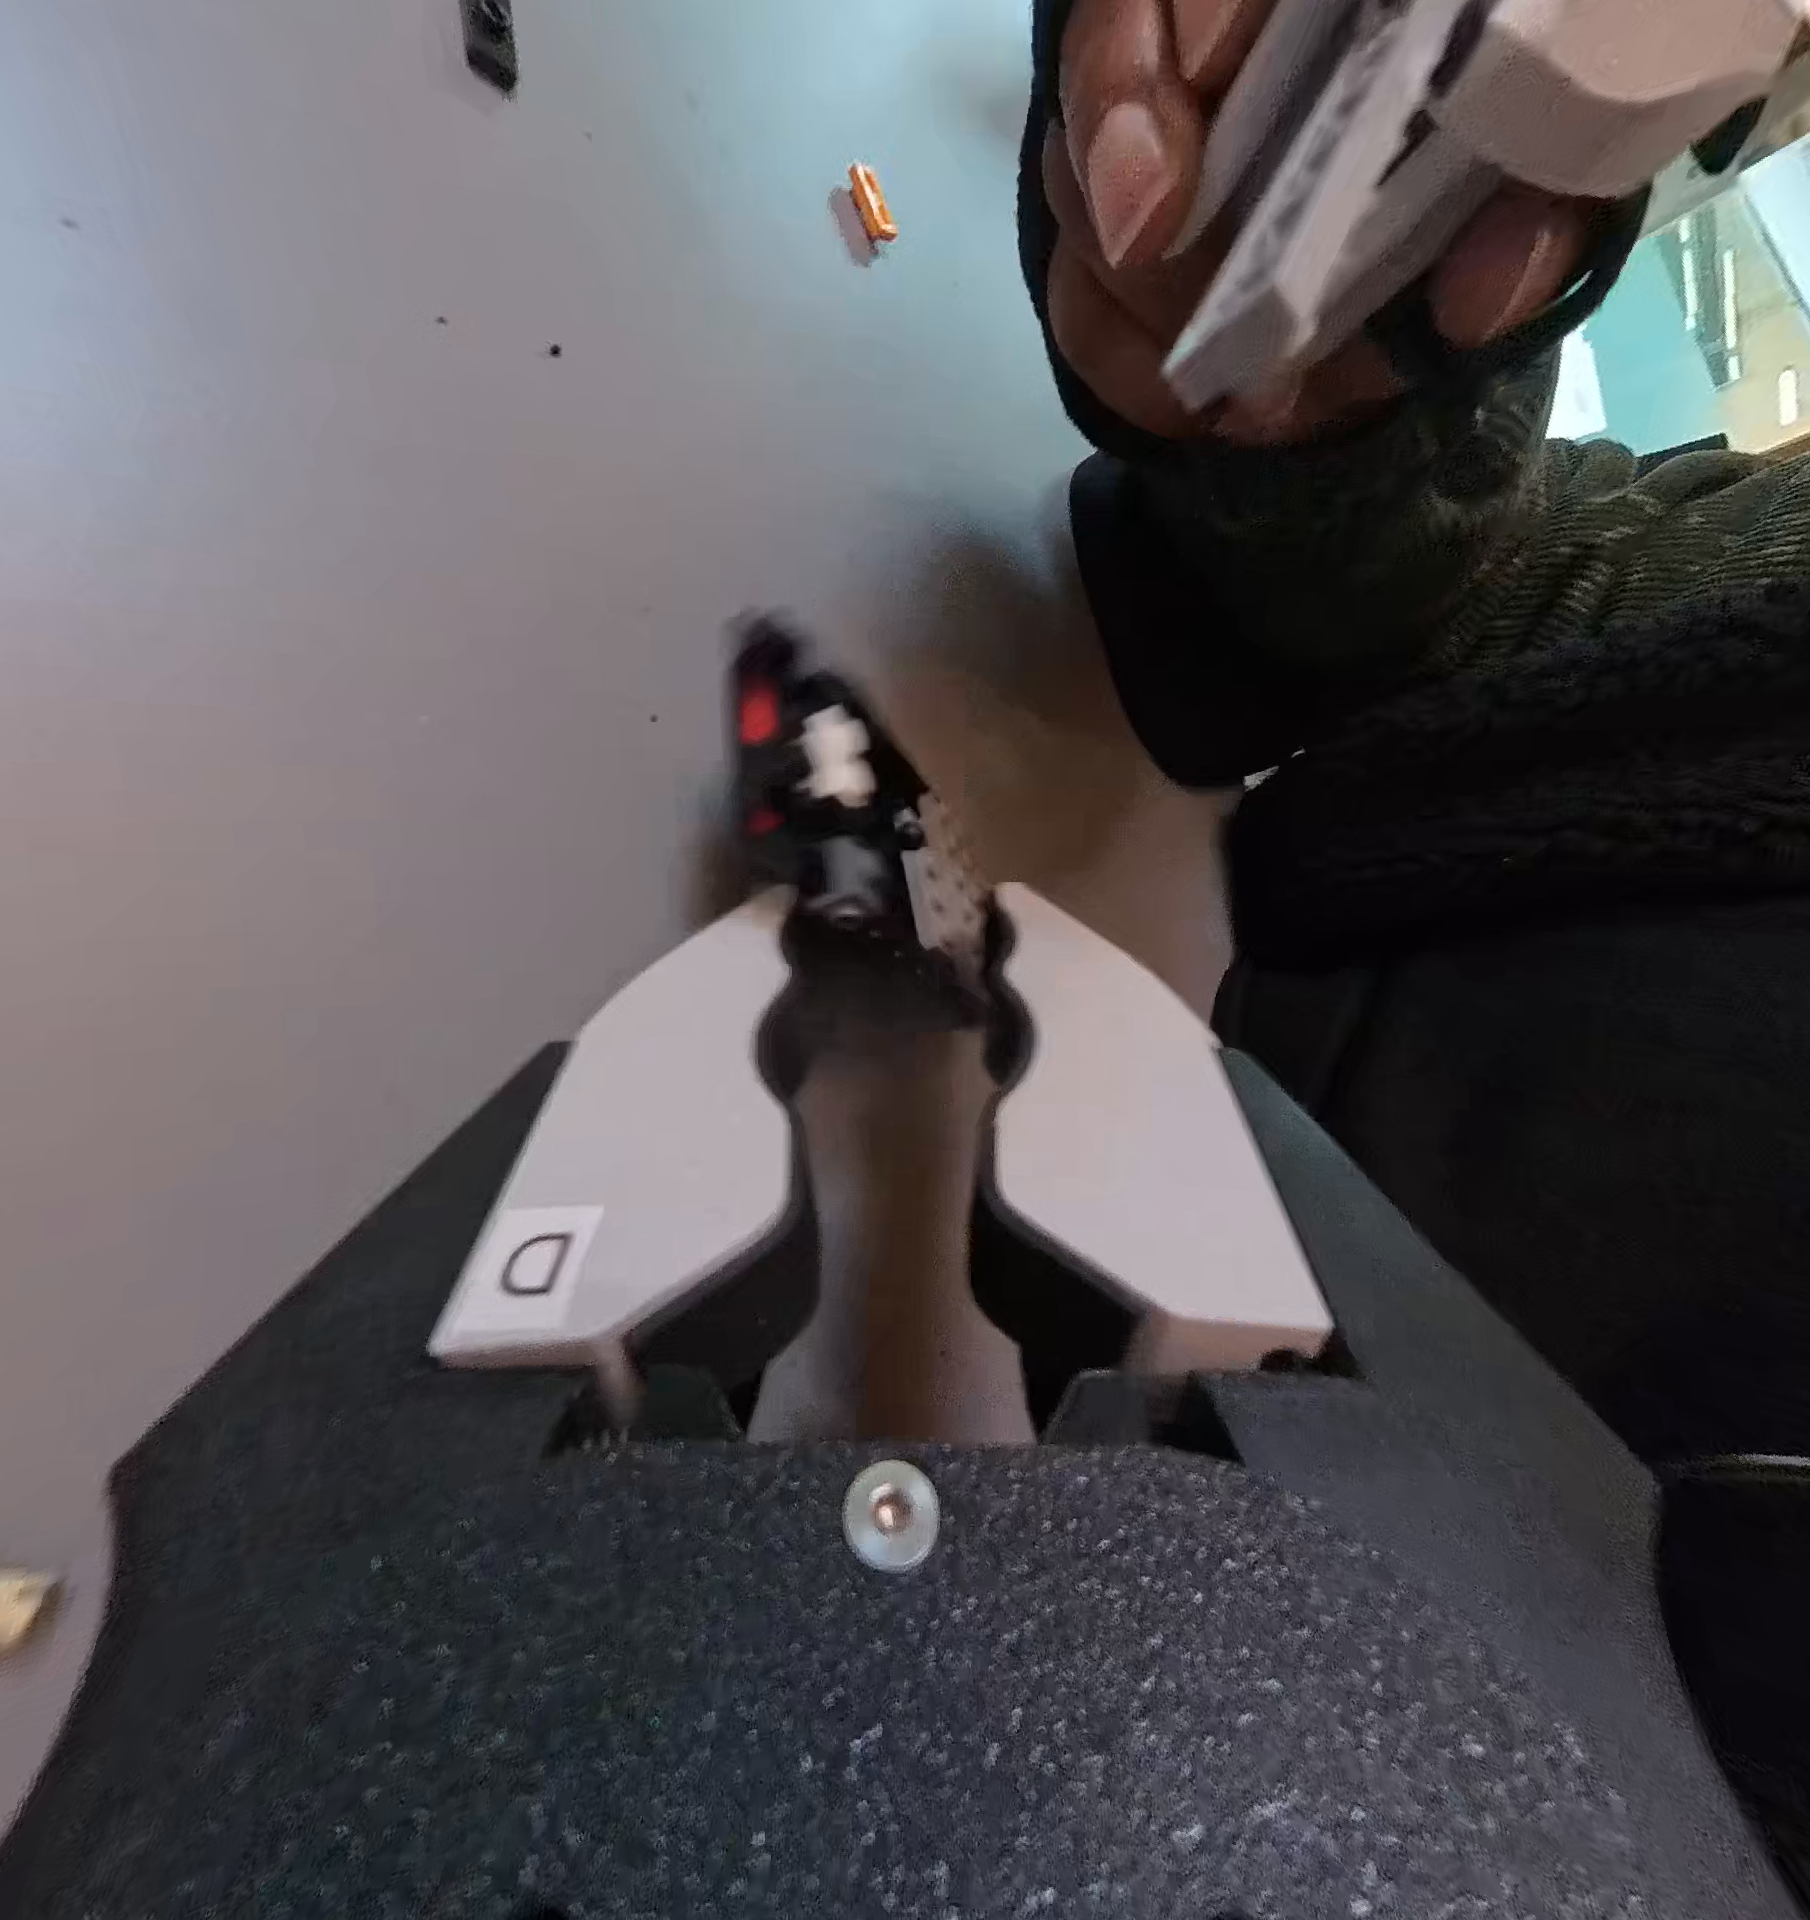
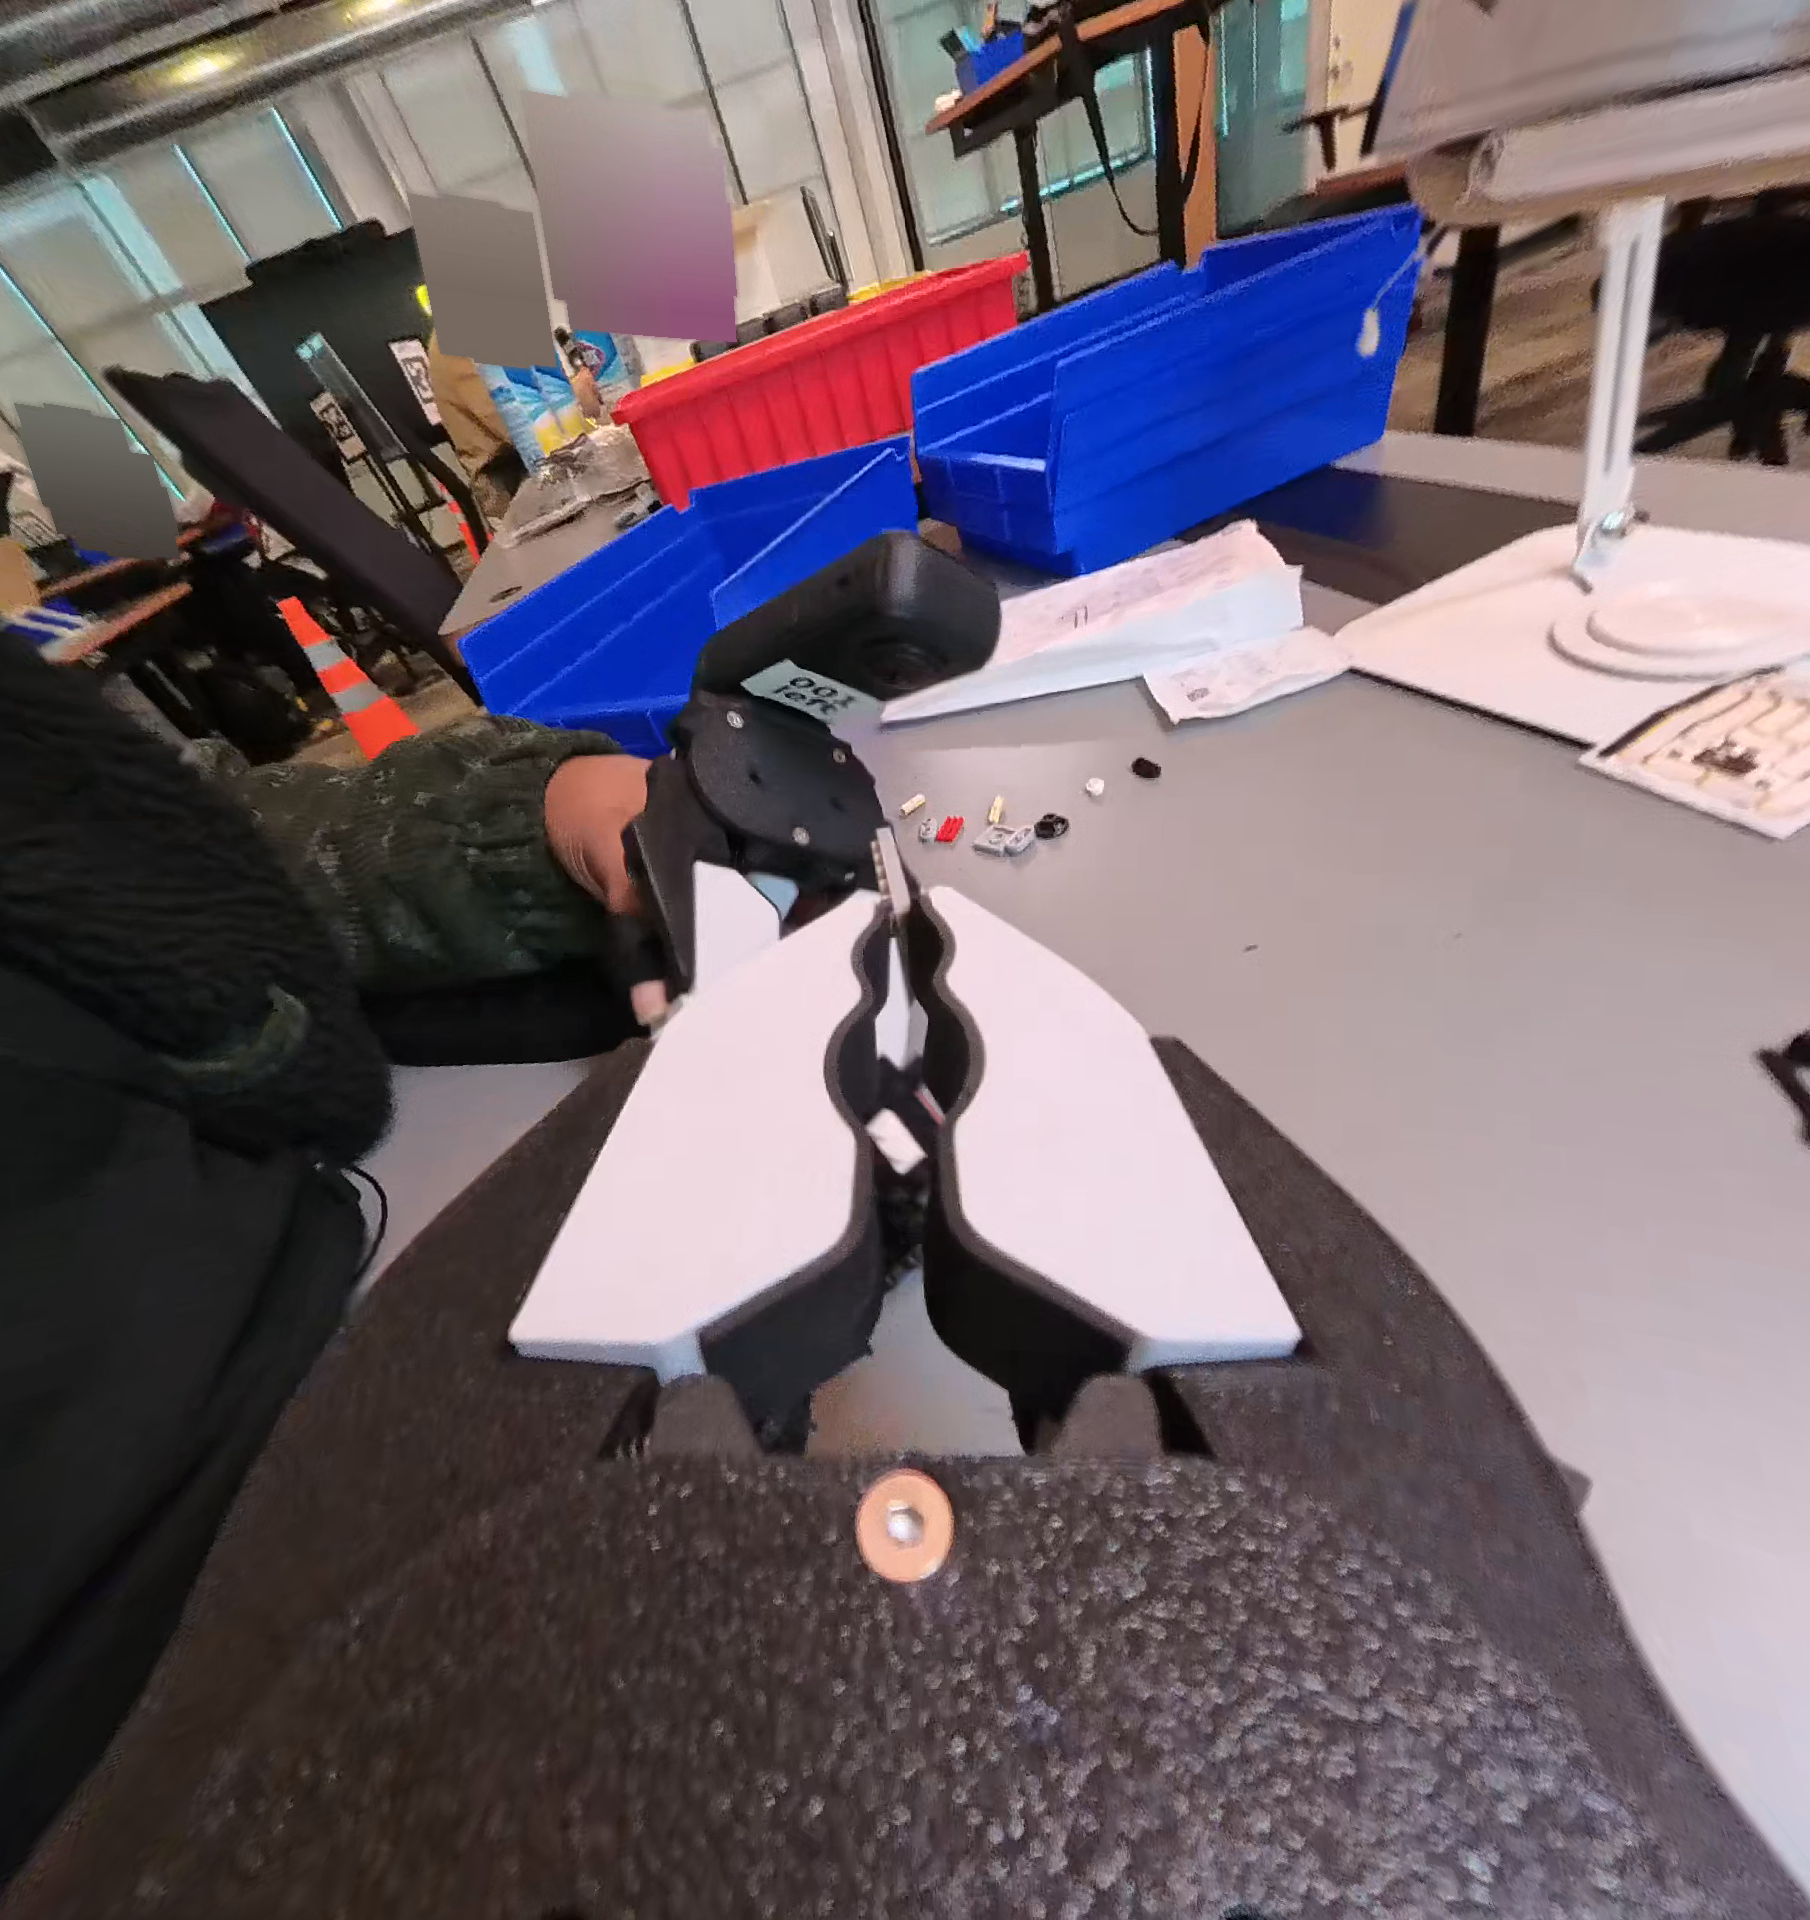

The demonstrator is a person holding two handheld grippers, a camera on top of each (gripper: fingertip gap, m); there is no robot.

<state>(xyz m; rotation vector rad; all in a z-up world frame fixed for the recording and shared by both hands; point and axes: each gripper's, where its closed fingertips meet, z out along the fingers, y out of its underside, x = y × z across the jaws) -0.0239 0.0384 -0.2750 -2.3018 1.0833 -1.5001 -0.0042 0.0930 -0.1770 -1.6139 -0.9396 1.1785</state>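
Note:
In the left wrist view, a small black brick assembly (image 1: 828,790) with red and white parts and a grey studded plate (image 1: 948,894) sits at my left gripper's (image 1: 885,914) fingertips. The fingers are blurred and stand apart around it, with no clear press on it. A gloved hand (image 1: 1192,260) on the other gripper fills the upper right. In the right wrist view, my right gripper (image 2: 896,904) is shut on the thin grey plate (image 2: 888,873), seen edge-on. The black parts (image 2: 893,1138) hang below, between its fingers. The left gripper's body (image 2: 776,790) is just beyond, its fingertips mostly hidden.
Small loose bricks (image 2: 994,831) lie on the grey table (image 2: 1400,987). Blue bins (image 2: 1171,416) and a red bin (image 2: 828,384) stand at the back. Papers (image 2: 1140,623), a white lamp base (image 2: 1659,613) and a printed sheet (image 2: 1753,748) lie at right. An orange piece (image 1: 870,203) lies below. Spacing between my two grippers at the tips: around 11 centimeters.

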